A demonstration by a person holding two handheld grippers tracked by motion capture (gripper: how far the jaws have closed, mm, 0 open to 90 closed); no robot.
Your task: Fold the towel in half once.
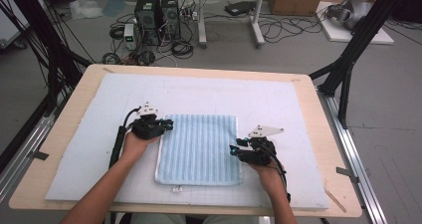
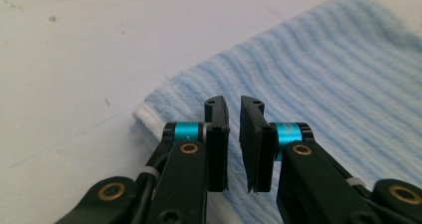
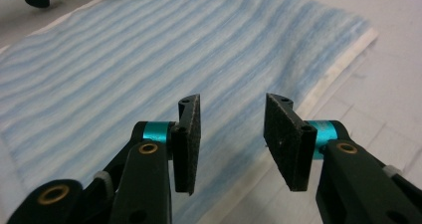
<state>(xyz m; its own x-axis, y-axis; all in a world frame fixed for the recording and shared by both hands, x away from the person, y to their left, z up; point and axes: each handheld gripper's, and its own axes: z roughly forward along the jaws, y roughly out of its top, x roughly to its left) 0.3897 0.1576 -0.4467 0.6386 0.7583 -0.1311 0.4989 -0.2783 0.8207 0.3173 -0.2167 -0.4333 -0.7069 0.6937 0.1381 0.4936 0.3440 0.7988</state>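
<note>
- Lying flat near the middle of the white mat (image 1: pixel 99 149) on the desk (image 1: pixel 64 129) is a blue striped towel (image 1: pixel 199 149), with a small tag showing at its near edge; it looks already folded once, judging by the doubled white hem at its corner in the left gripper view.
- Hovering at the towel's far-left corner is the left gripper (image 1: pixel 166 126); in its own view the left gripper (image 2: pixel 234 129) is showing jaws nearly shut with only a thin slit between them and no cloth pinched, right over the corner of the towel (image 2: pixel 308 99).
- Sitting at the towel's near-right edge is the right gripper (image 1: pixel 234 149); in its own view the right gripper (image 3: pixel 233 134) is holding its jaws wide apart and empty, above the white-hemmed edge of the towel (image 3: pixel 149 59).
- Judging progress: neither side is gripping yet, so any further fold, with both pinches and the lift, is remaining to be done.
</note>
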